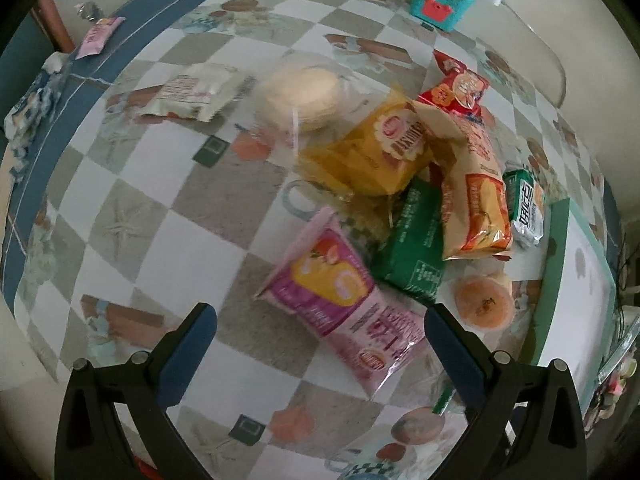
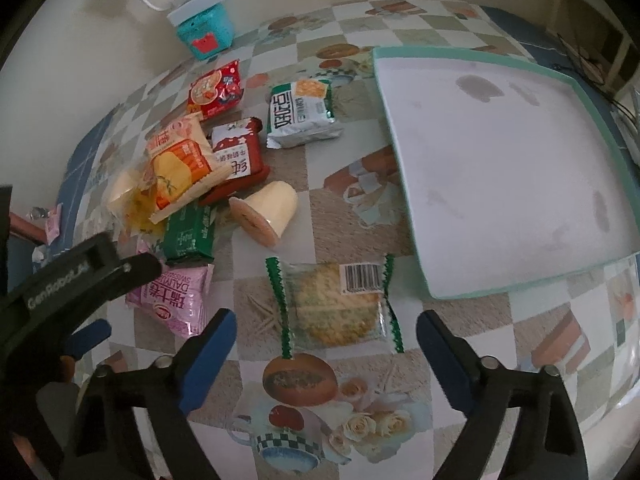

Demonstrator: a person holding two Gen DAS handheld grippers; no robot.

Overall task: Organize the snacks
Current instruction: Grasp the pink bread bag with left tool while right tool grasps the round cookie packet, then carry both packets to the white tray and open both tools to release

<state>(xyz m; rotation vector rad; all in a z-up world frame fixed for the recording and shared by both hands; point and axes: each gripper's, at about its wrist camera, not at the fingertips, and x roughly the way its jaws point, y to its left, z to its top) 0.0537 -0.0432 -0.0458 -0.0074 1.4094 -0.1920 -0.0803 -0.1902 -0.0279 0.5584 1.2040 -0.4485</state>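
Nearest in the right wrist view, the right tool (image 2: 326, 350) stands wide with nothing pressed between its blue pads, and the clear cookie packet (image 2: 334, 306) with green crimped ends lies flat on the desk (image 2: 320, 216) in the gap, touching neither pad. The left tool (image 1: 320, 332) is likewise spread wide, empty, with the lower end of the pink cake packet (image 1: 344, 300) lying between its pads; whether a pad touches the wrapper cannot be told. Beyond the cookie, at about 11 o'clock, a pudding cup (image 2: 266, 212) lies tipped on its side. Past it, toward 10 o'clock, the pile holds a green packet (image 2: 190, 236), an orange-and-cream bag (image 2: 180, 168) lying over a dark red packet (image 2: 240, 152), and a yellow packet (image 1: 380, 152) partly covered by its neighbours. At 12 o'clock lies a white-and-green packet (image 2: 302, 114), and farther at 11 a red packet (image 2: 216, 88). The white tray (image 2: 500, 152) with a teal rim fills 1 to 2 o'clock, bare inside apart from faint marks. Farthest, a teal box (image 2: 206, 32) stands against the wall. The left view is blurred, so most printing is unreadable.
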